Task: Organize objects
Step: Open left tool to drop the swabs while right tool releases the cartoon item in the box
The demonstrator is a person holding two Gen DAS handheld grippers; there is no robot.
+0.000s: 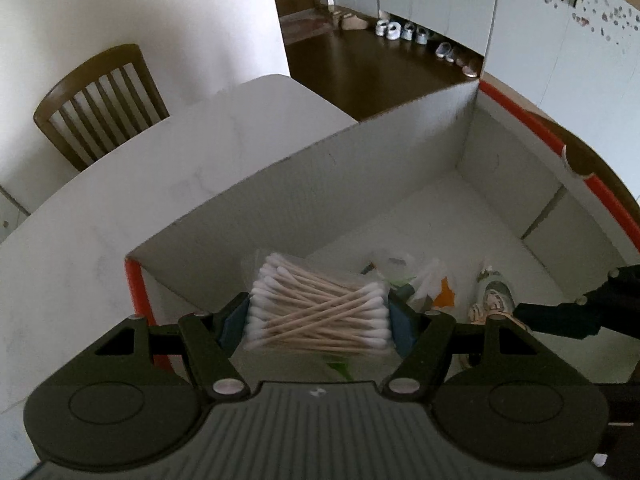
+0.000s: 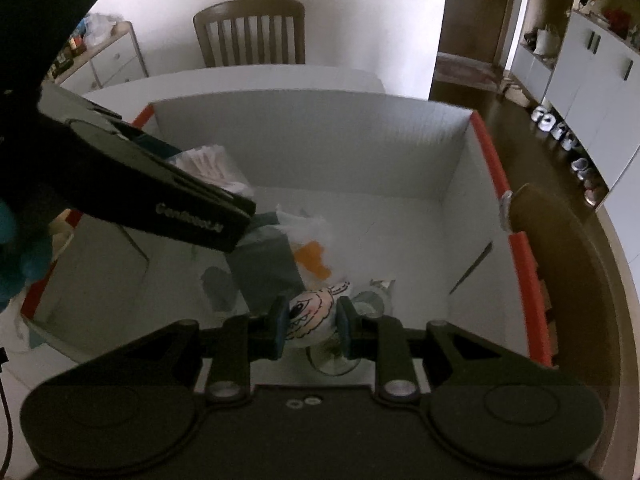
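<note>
- The left gripper (image 1: 318, 322) pinches a clear packet of cotton swabs (image 1: 318, 308) by its ends, above the near left corner of the white box (image 1: 400, 152), seemingly for dropping in.
- The right gripper (image 2: 310, 326) squeezes a small cartoon-face toy (image 2: 310, 314) low over the box's near side, beside packets (image 2: 296, 252) already inside.

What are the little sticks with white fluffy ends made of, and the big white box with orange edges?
The cotton swabs look like pale wooden sticks with matte white cotton tips, packed in clear, shiny plastic. The big white box looks like matte corrugated cardboard, going by its thin, flat folded walls, though plastic board is possible.
</note>
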